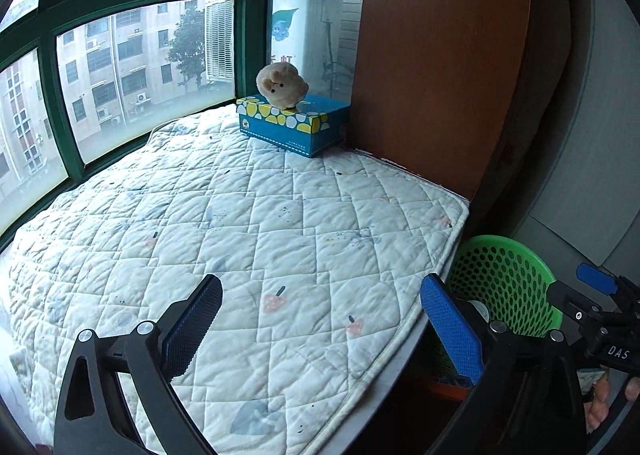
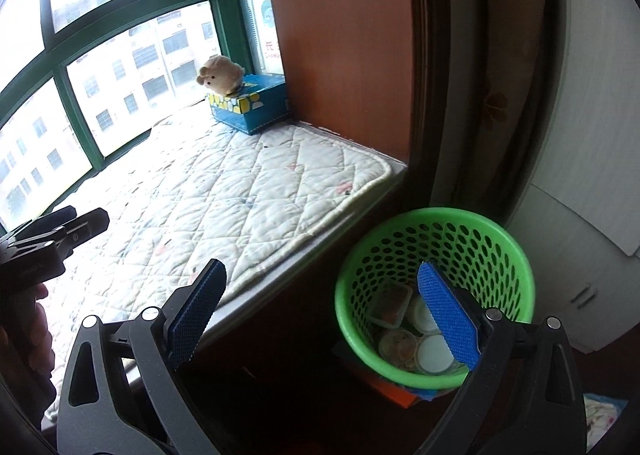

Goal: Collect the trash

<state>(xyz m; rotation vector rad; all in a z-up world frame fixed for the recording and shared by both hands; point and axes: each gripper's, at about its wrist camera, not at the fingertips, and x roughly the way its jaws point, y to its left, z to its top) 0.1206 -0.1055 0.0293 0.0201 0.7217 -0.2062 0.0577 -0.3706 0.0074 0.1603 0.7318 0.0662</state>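
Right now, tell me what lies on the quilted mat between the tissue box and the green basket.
Nothing: the quilted mat is bare between the tissue box and green basket, clearest in the right wrist view.

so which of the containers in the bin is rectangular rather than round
The clear tray at the back left of the green basket. The pieces in front of it are round white lids and tubs.

green bin half hidden by mattress – contents blurred, unidentifiable
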